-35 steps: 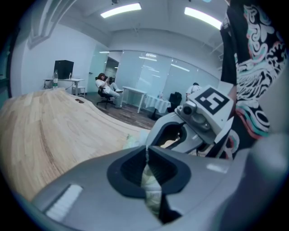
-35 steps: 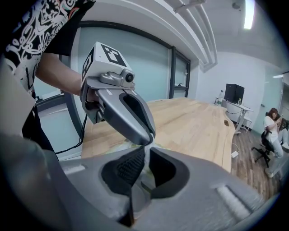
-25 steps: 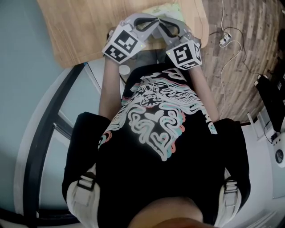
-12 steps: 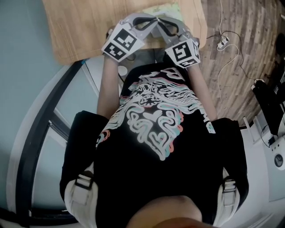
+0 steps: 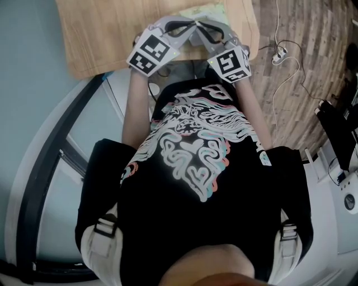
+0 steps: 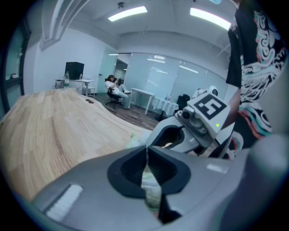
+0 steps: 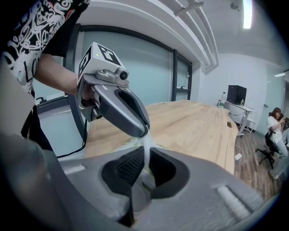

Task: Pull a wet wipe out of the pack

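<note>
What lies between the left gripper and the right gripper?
A white wet wipe, running from the left gripper down to the right gripper; the right gripper view shows it.

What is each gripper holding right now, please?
Left gripper: shut on the wet wipe.
Right gripper: shut on the wipe pack.

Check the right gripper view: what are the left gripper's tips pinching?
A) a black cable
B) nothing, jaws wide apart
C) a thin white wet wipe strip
C: the left gripper is closed at its tips on a thin white wet wipe strip that stretches down from them.
</note>
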`<state>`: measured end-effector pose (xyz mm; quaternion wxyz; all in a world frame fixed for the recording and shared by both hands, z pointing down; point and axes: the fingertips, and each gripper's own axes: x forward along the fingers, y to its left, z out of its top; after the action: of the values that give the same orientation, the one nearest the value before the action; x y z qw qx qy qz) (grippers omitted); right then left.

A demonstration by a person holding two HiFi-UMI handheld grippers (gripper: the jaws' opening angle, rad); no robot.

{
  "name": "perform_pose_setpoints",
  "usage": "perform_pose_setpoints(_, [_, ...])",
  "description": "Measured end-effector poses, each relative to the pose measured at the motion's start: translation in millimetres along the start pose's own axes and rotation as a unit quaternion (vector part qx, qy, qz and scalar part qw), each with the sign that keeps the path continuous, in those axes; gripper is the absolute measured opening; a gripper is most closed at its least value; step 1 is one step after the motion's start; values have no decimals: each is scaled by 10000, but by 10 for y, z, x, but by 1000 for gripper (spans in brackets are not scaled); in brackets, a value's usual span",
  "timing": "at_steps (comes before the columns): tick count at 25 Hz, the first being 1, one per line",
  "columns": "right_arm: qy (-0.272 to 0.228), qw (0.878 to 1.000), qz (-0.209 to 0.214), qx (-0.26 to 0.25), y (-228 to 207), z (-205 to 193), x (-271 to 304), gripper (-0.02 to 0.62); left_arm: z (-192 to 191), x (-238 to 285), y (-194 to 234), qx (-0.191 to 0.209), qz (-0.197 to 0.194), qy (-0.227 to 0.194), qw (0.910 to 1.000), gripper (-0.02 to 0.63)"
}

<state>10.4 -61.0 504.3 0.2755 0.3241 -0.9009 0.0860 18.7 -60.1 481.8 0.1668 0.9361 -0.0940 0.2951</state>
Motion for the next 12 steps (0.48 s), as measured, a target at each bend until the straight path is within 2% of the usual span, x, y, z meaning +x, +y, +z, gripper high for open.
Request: perform_pose_setpoints(12, [12, 9999, 148, 50, -4, -13, 2, 34, -15, -75, 32, -340, 211, -204, 9990, -3])
